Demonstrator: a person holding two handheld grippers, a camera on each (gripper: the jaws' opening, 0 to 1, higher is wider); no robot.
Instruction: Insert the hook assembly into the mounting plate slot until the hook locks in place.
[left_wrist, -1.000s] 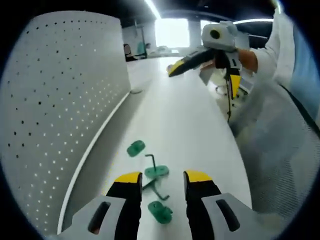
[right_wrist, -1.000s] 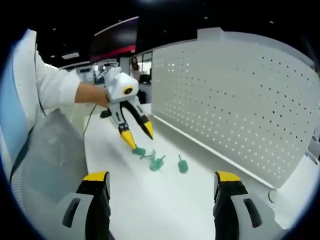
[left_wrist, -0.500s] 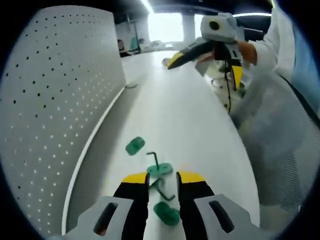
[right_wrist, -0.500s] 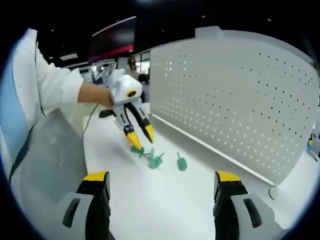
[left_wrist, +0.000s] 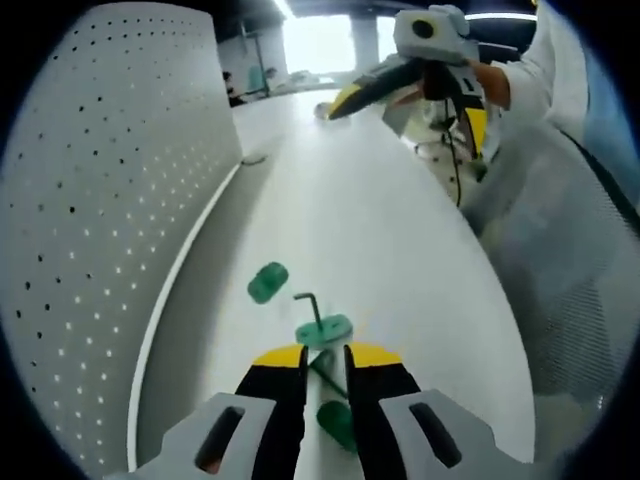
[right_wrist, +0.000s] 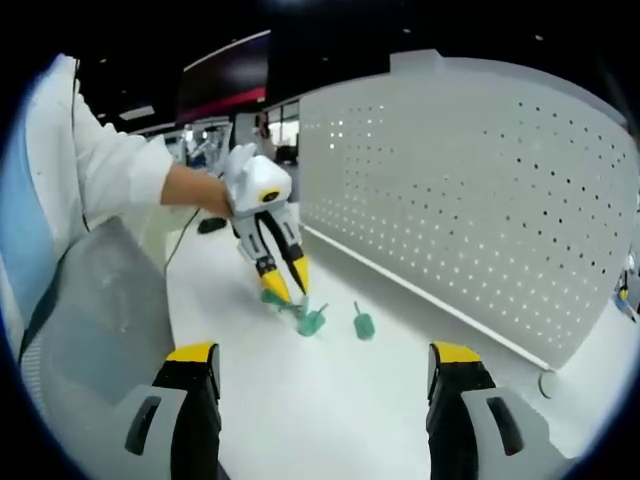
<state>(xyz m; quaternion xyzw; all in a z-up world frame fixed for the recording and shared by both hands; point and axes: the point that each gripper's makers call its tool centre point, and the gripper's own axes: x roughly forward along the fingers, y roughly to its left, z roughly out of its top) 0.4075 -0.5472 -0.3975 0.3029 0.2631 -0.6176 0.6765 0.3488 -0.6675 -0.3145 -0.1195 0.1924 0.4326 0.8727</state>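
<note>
Three green pieces lie on the white table (left_wrist: 380, 230). A green plate (left_wrist: 323, 330) carries an upright dark wire hook (left_wrist: 306, 301); a loose green piece (left_wrist: 267, 282) lies beyond it to the left. My left gripper (left_wrist: 325, 352) has its jaws almost together around a third green-based hook assembly (left_wrist: 340, 425), whose dark wire runs between the fingertips. In the right gripper view the left gripper (right_wrist: 283, 288) points down onto that assembly (right_wrist: 271, 296), beside the plate (right_wrist: 312, 322) and the loose piece (right_wrist: 364, 324). My right gripper (right_wrist: 325, 385) hangs wide open, well short of them, also seen as the right gripper (left_wrist: 410, 120).
A white perforated panel (left_wrist: 100, 200) (right_wrist: 480, 200) stands along one side of the table. A grey mesh chair (left_wrist: 570, 280) sits at the opposite edge. A small round fitting (left_wrist: 252, 158) lies at the panel's foot. A person's white sleeve (right_wrist: 110, 170) reaches in.
The left gripper's jaws have narrowed from wide apart to almost together around the nearest hook assembly, and it has dropped closer to the table. The right gripper stays open and still.
</note>
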